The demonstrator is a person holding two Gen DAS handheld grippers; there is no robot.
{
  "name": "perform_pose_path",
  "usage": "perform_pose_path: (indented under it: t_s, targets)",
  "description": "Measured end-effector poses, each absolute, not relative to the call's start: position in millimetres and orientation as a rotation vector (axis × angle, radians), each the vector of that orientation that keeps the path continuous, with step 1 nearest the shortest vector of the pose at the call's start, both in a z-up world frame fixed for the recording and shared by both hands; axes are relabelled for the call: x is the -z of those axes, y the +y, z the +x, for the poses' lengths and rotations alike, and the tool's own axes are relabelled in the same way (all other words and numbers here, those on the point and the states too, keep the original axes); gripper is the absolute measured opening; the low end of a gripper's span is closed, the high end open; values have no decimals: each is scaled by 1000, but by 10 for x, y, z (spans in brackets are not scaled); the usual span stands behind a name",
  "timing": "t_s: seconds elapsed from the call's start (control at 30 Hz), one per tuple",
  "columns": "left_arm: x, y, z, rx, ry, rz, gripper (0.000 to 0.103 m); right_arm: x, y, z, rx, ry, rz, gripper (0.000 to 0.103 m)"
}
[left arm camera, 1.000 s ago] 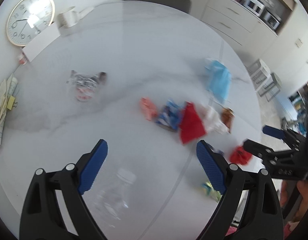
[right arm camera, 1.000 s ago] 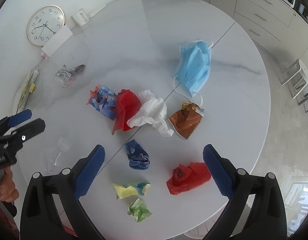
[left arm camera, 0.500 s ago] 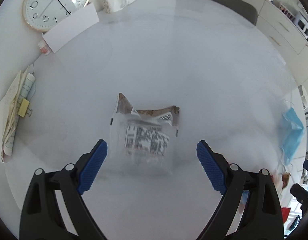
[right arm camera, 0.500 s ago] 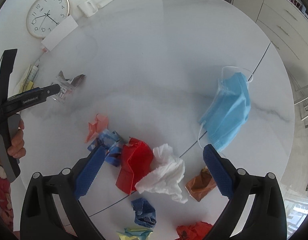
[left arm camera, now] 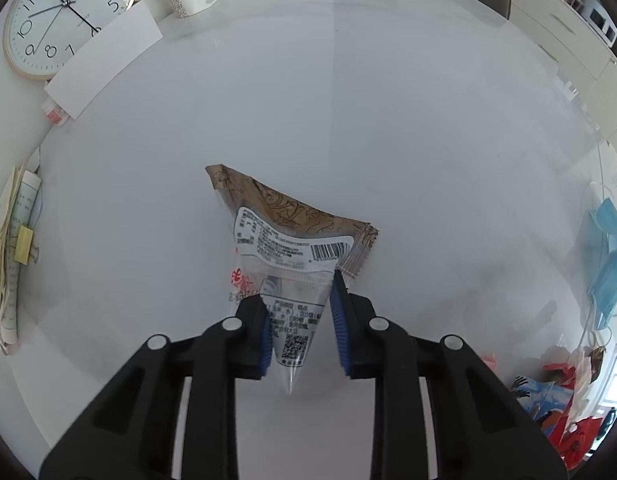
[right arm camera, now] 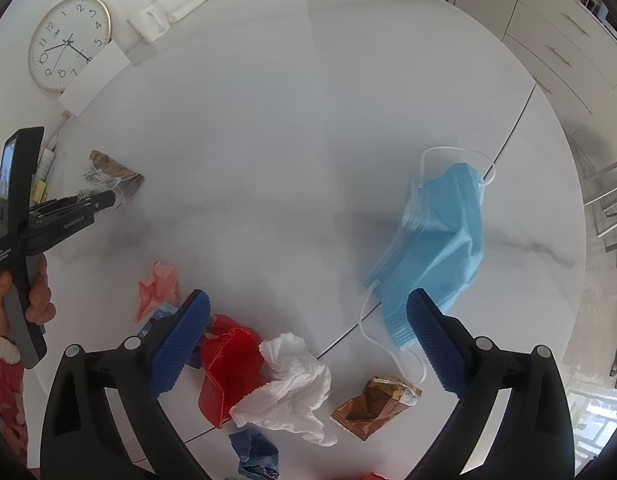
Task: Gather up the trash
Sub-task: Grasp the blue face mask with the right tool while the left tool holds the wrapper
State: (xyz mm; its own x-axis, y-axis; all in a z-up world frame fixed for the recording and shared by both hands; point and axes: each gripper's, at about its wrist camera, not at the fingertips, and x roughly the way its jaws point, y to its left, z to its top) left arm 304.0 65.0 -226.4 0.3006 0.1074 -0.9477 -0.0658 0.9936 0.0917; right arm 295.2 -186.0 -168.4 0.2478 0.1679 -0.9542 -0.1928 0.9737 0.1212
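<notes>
The clear snack wrapper, brown along its top edge and printed with a barcode, lay on the white tabletop, well apart from the rest of the litter, and the left claw was closing on its lower end, the film pinched into a narrow wedge between the blue pads. Whether it had left the surface yet I could not tell. It looked like the first piece being gathered, for nothing showed of a bin or bag, and everything else lay where it had been dropped. Over by the right claw, which hung with its jaws spread wide and nothing in them, sat the main heap: a red wrapper touching a crumpled white tissue, a pink scrap, a dark blue wad, a brown foil packet and a blue face mask. By my judgement, nearly the whole job remained.
</notes>
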Motion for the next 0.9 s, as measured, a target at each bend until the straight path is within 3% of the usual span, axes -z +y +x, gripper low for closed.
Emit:
perform_pose_path:
  t_s: [0.27,0.6,0.67,0.73,0.77,0.83,0.9]
  targets:
    - [1920,633,2742,-129,1200,9,21,1581,-2520,3033,-94,1253,39,98]
    - [1566,543,2354,-89,1166,-47,21,2027,-2735,3345,-71,1309,130,98]
    - [1537,486,2260,-79,1163,-51,21,2123,-2698,3422,-87,1316,122,88]
    - [1522,433,2169,-72,1164,-49,21,2195,-2683,3458,-112,1335,130,54]
    - [1514,412,2128,-68,1165,-47,21,2227,-2668,3472,-123,1344,136,48]
    - [1500,381,2047,-65,1166,-43,21,2219,-2625,3469,-156,1343,133,24]
    - [1469,334,1950,-65,1165,-42,21,2150,-2579,3411,-177,1327,124,20]
